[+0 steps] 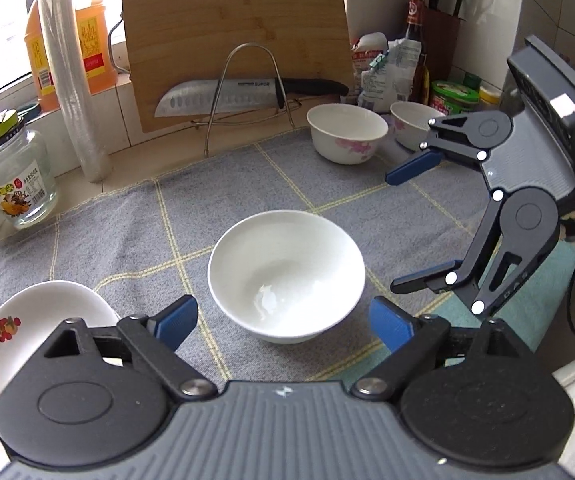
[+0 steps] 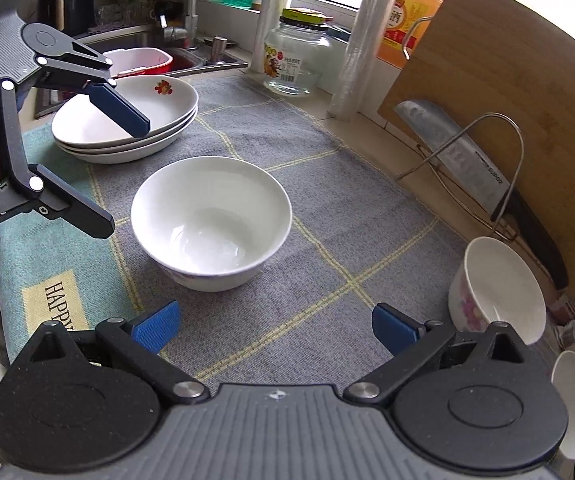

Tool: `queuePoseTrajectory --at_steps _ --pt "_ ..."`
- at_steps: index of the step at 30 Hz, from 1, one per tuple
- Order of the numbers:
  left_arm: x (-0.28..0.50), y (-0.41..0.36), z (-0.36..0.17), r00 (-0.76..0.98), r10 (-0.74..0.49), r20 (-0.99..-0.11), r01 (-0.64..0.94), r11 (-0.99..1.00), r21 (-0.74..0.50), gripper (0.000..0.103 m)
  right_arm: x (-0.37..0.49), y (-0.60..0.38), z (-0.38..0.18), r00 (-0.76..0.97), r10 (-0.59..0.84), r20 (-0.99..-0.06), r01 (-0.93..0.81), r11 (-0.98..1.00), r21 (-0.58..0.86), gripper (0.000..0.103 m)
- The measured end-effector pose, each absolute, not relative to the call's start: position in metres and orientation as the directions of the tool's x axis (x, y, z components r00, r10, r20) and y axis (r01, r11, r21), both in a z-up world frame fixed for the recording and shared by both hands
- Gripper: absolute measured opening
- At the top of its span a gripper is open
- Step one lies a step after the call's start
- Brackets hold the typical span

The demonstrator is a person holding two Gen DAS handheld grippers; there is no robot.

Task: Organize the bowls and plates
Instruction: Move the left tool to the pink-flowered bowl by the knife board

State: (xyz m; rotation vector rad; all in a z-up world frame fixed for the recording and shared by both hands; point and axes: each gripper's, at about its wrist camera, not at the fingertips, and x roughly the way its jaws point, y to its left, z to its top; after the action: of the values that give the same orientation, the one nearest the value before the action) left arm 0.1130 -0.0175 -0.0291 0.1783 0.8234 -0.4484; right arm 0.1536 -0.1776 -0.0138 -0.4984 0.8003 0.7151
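Observation:
A plain white bowl point(image 1: 286, 276) point(image 2: 211, 220) stands upright in the middle of the grey checked cloth point(image 1: 127, 220). My left gripper point(image 1: 283, 322) point(image 2: 121, 176) is open just short of it, with nothing held. My right gripper point(image 2: 275, 326) point(image 1: 397, 232) is wide open on the bowl's other side, also empty. A stack of plates point(image 2: 127, 128) point(image 1: 39, 320) with a red fruit print lies beside the left gripper. Two small bowls with pink flowers point(image 1: 345, 132) point(image 1: 411, 120) stand at the far right of the cloth.
A wooden cutting board point(image 1: 231, 32) leans at the back behind a wire rack holding a knife point(image 1: 223, 98). A glass jar point(image 1: 15, 176), a roll of plastic wrap point(image 1: 71, 80) and an orange bottle point(image 1: 91, 28) line the sill. Packets and a knife block point(image 1: 441, 28) crowd the right corner. A sink point(image 2: 143, 58) holds a red basin.

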Motion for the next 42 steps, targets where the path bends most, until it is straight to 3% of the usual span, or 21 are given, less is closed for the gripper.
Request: queuePoseTrajectory --at_steps 8,17,29,42 --pt "0.119 -0.050 -0.015 0.643 -0.327 -0.693 0.366 0.926 -0.097 0.095 0.148 -0.216 -0.011 0.577 0.278 -0.768 -0.605 0.778 -0.173 0.103" --pt "0.130 -0.098 -0.027 0.668 -0.256 -0.699 0.268 0.959 -0.096 0.095 0.150 -0.279 -0.014 0.645 0.154 -0.748 -0.434 0.880 -0.194 0.103" --pt "0.140 -0.147 -0.022 0.651 -0.203 -0.732 0.191 0.976 -0.101 0.096 0.155 -0.315 -0.018 0.668 0.165 -0.726 -0.418 0.890 -0.181 0.103" --pt "0.211 -0.160 -0.017 0.585 -0.224 -0.780 0.256 0.963 -0.085 0.097 0.171 -0.304 -0.022 0.692 0.150 -0.706 -0.377 0.909 -0.176 0.103"
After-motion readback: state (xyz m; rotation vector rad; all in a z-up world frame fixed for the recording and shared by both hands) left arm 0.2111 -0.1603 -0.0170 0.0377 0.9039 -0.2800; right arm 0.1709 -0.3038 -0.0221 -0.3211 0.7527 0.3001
